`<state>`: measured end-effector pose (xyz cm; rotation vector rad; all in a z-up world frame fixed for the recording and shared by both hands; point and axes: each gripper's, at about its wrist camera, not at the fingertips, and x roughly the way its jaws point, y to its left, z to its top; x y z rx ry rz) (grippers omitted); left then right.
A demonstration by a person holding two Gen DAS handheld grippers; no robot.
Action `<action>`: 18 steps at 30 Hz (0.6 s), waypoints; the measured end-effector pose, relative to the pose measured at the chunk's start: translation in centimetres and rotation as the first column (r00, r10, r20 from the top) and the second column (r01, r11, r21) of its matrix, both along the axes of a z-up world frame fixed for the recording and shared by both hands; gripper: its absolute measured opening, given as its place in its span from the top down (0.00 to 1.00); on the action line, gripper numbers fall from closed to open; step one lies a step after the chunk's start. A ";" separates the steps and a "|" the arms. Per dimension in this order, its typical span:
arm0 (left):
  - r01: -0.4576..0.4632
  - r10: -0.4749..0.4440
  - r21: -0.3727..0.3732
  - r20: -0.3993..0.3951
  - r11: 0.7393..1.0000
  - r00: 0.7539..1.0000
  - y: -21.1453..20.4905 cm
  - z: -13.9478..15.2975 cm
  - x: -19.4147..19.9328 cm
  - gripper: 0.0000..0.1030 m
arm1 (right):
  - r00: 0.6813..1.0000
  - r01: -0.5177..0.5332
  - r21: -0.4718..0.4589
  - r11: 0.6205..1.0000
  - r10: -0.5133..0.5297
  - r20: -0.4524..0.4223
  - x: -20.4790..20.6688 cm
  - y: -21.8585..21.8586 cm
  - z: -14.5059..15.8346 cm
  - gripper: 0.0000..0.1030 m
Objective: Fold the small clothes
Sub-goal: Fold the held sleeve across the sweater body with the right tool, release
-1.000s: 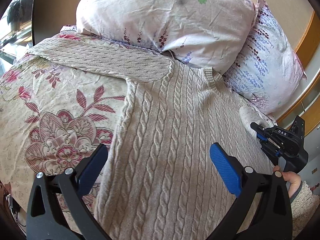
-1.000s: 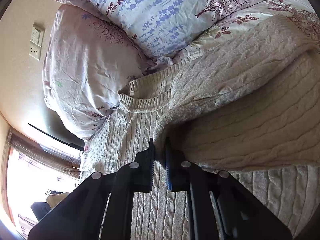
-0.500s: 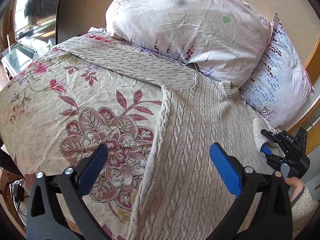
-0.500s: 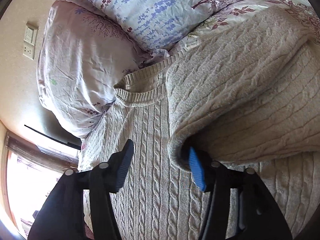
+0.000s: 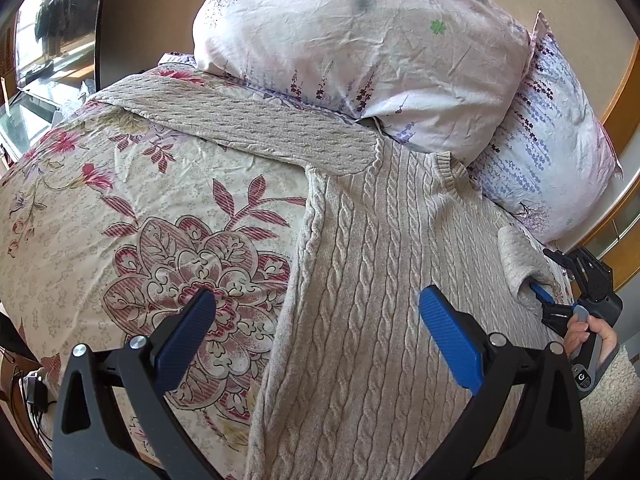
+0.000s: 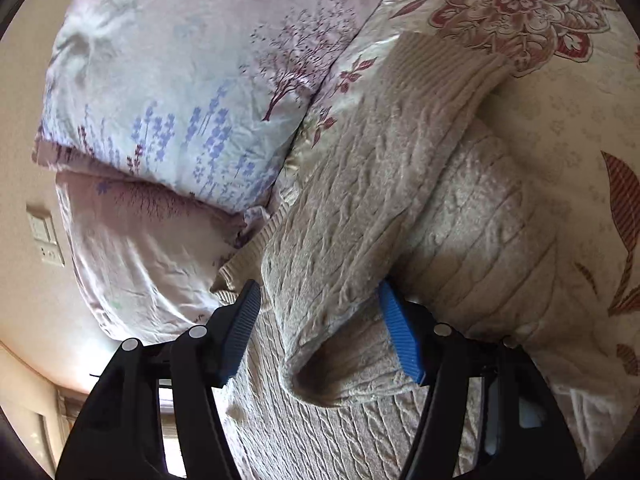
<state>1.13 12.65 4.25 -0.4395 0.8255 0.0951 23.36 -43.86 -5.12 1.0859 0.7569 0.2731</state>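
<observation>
A beige cable-knit sweater (image 5: 372,280) lies flat on the flowered bed cover, collar toward the pillows. Its left sleeve (image 5: 248,124) stretches out to the left. My left gripper (image 5: 316,332) is open and empty above the sweater's left edge. In the right wrist view the right sleeve (image 6: 360,208) is folded over the body, and its fold lies loose between the fingers of my open right gripper (image 6: 320,328). The right gripper also shows in the left wrist view (image 5: 560,300) at the sweater's right edge.
Two flowered pillows (image 5: 360,40) (image 5: 552,140) stand at the head of the bed. The flowered bed cover (image 5: 140,220) spreads left of the sweater. A wooden frame (image 5: 624,100) runs along the right. A wall socket (image 6: 44,236) is on the wall.
My right gripper has opened and let go of the right sleeve, then turned toward the sleeve's cuff. My left gripper has drawn back and stays open.
</observation>
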 end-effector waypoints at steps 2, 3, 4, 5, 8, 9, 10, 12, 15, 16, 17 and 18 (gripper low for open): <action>0.008 -0.008 -0.001 -0.003 1.000 1.000 0.0 -0.1 0.2 0.02 | 1.000 0.025 0.029 0.999 -0.025 -0.007 0.5 -0.7 -0.4 0.48; 0.010 -0.010 -0.001 -0.003 1.000 1.000 0.0 -0.1 0.3 0.02 | 0.999 0.038 0.038 0.999 -0.038 -0.006 0.7 -1.0 -0.5 0.51; 0.012 -0.012 0.000 -0.004 1.000 1.000 0.0 -0.1 0.3 0.02 | 0.999 0.049 0.047 0.998 -0.049 0.001 0.9 -1.2 -0.5 0.52; 0.012 -0.012 0.001 -0.004 1.000 1.000 0.1 -0.1 0.4 0.02 | 0.998 0.056 0.049 0.997 -0.057 0.002 1.2 -1.4 -0.6 0.52; 0.004 -0.004 -0.002 -0.005 1.000 1.000 0.5 -0.2 0.3 0.02 | 0.997 0.075 0.051 0.996 -0.075 -0.007 1.9 -1.8 -0.9 0.61; 0.000 0.000 -0.002 -0.006 1.000 1.000 0.7 -0.2 0.2 0.02 | 0.997 0.081 0.047 0.996 -0.081 -0.010 2.0 -1.9 -1.0 0.69; -0.005 0.005 -0.002 -0.006 1.000 1.000 0.8 -0.2 0.2 0.02 | 0.996 0.084 0.042 0.996 -0.084 -0.009 2.1 -1.9 -1.1 0.80; -0.012 0.012 -0.003 -0.005 1.000 1.000 1.2 -0.2 0.0 0.02 | 0.997 0.083 0.030 0.996 -0.083 -0.006 2.2 -1.8 -1.1 0.86; -0.023 0.023 -0.003 -0.004 1.000 1.000 1.7 -0.2 -0.1 0.02 | 0.996 0.087 0.021 0.996 -0.087 0.005 2.1 -1.5 -0.9 0.88; -0.026 0.026 -0.005 -0.004 1.000 1.000 1.9 -0.2 0.0 0.02 | 0.996 0.089 0.021 0.996 -0.089 0.007 2.1 -1.5 -0.8 0.88; -0.027 0.027 -0.007 -0.004 1.000 1.000 2.0 -0.1 0.0 0.02 | 0.996 0.091 0.023 0.996 -0.091 0.008 2.1 -1.4 -0.8 0.88; -0.027 0.027 -0.012 -0.001 1.000 1.000 2.1 -0.1 0.0 0.02 | 0.996 0.092 0.024 0.995 -0.093 0.010 2.0 -1.3 -0.7 0.88</action>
